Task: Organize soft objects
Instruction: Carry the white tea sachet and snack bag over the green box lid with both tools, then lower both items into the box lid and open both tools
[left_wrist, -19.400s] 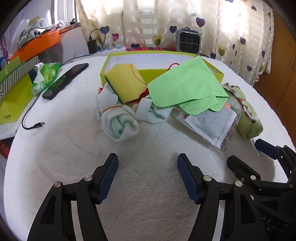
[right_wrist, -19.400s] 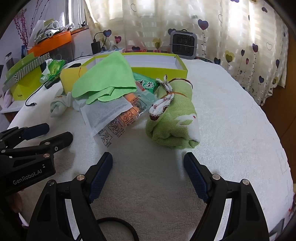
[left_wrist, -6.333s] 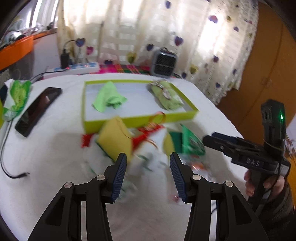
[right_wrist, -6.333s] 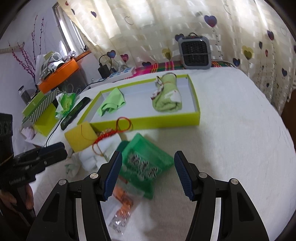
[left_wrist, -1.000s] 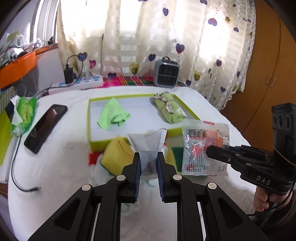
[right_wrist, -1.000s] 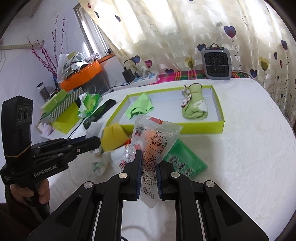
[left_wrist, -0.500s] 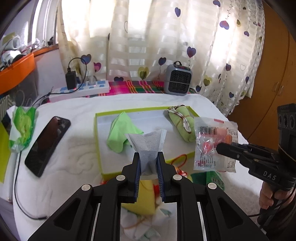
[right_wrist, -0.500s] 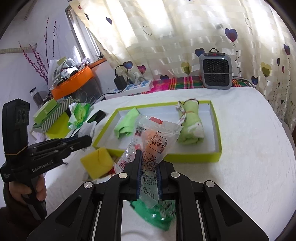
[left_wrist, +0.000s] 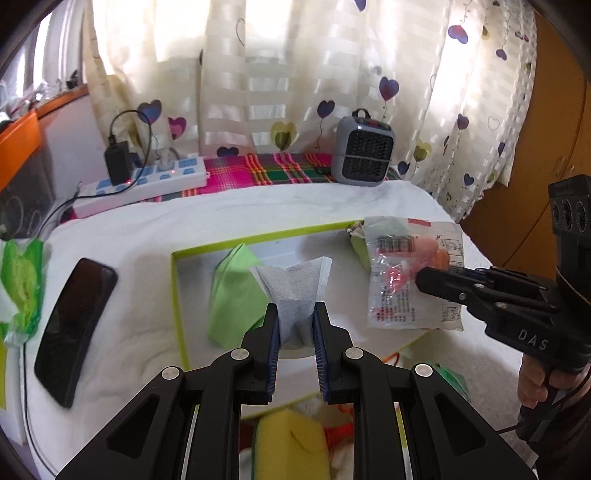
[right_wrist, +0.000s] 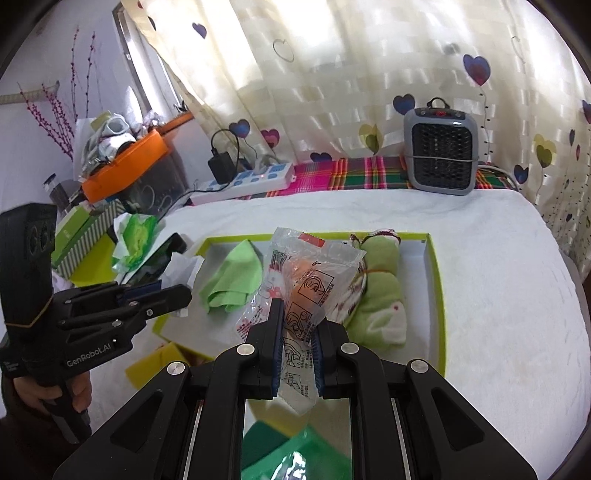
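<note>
Phone (left_wrist: 72, 325): flat glossy black slab on the white fleecy cover (left_wrist: 258, 206).
Tray (left_wrist: 177, 295): shallow, lime-rimmed; holds a crumpled green cloth (left_wrist: 232, 299) and a rolled green towel (right_wrist: 380, 295).
Left gripper (left_wrist: 294, 325): tilted downward over the tray, pinching a grey papery sachet (left_wrist: 295, 288).
Right gripper (right_wrist: 297, 321): tilted downward, clamped on a crinkly clear packet (right_wrist: 306, 273).

window: backlit heart-print curtain (right_wrist: 332, 74) | right: wooden cabinet (left_wrist: 546, 155) | sill: grey heater (right_wrist: 439, 162), plaid cloth (left_wrist: 266, 170)
</note>
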